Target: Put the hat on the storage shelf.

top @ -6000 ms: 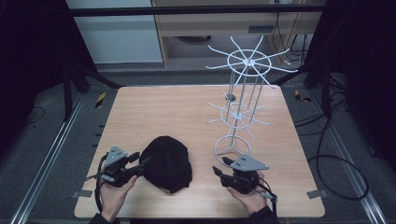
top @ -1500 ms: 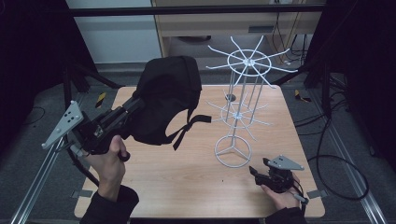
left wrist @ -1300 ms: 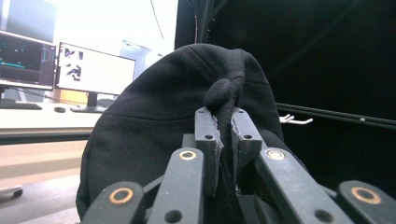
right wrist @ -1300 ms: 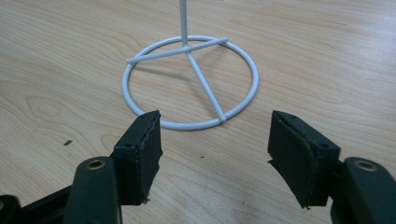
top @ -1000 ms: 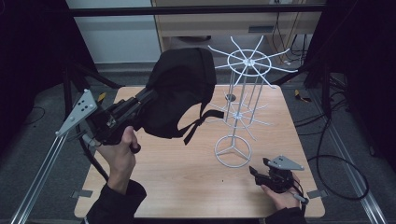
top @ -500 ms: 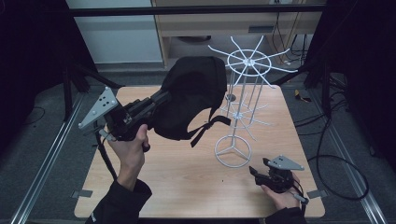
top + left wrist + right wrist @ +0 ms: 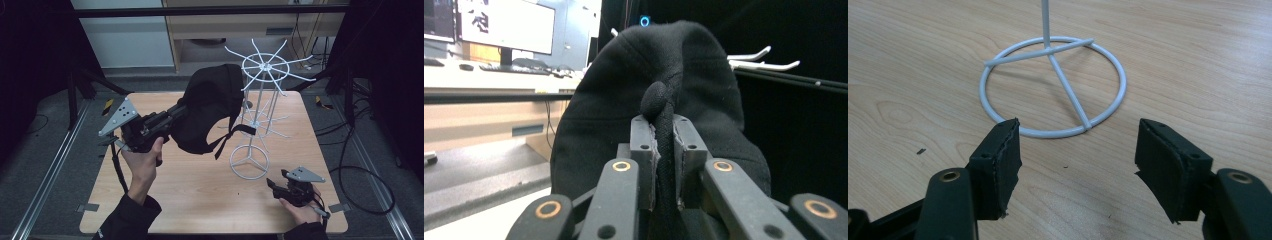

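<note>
A black cap (image 7: 210, 107) hangs in the air above the table, held by my left gripper (image 7: 172, 117), which is shut on its edge. In the left gripper view the cap (image 7: 659, 90) rises in front of me with its rim pinched between the jaws of my left gripper (image 7: 663, 145). The cap is close to the left side of the white wire rack (image 7: 260, 95), whose top arms (image 7: 764, 57) show behind the cap. My right gripper (image 7: 276, 186) rests low on the table at the front right, open, just in front of the rack's ring base (image 7: 1053, 90).
The wooden table (image 7: 200, 185) has bare surface in front of the rack. A strap (image 7: 235, 132) dangles from the cap toward the rack's pole. Metal rails run along both table sides, and a desk with a monitor (image 7: 504, 25) stands beyond.
My left gripper has lifted the cap from the table and carried it up and rightward to the rack's top. The right gripper has stayed at the front right.
</note>
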A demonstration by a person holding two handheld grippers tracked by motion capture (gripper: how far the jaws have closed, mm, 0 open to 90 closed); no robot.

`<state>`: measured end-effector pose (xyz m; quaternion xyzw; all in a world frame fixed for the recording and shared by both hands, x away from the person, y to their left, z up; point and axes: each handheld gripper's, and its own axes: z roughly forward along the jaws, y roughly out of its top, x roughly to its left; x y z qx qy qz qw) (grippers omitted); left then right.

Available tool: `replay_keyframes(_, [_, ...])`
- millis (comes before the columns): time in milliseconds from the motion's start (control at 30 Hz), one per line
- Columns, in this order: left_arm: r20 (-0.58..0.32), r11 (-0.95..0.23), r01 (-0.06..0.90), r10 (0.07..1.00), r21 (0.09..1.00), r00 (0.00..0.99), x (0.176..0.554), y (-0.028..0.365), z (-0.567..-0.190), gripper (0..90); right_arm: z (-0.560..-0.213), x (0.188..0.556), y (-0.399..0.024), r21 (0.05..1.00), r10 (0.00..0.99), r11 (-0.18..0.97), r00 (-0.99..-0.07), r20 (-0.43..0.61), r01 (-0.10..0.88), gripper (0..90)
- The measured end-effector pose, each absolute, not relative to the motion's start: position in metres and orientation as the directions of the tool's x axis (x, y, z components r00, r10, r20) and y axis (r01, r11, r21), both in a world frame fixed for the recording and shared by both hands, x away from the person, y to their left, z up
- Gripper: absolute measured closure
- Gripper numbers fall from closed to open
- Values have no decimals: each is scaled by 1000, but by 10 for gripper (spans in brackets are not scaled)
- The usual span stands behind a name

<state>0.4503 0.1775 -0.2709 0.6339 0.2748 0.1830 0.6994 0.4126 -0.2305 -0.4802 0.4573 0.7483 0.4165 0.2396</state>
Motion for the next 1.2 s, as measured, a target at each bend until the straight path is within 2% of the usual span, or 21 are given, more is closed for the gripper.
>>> replay_keyframes(600, [-112, 18, 130, 627, 991, 771, 459, 154, -291, 770, -480, 412, -231, 843, 884, 236, -467, 21, 483, 345])
replay_keyframes(833, [-99, -1, 130, 639, 992, 763, 456, 159, -296, 626, -480, 412, -231, 845, 885, 235, -466, 19, 480, 345])
replay_keyframes(1200, [-82, -31, 139, 672, 990, 736, 440, 188, -311, 475, -480, 412, -231, 846, 887, 232, -461, 18, 481, 338])
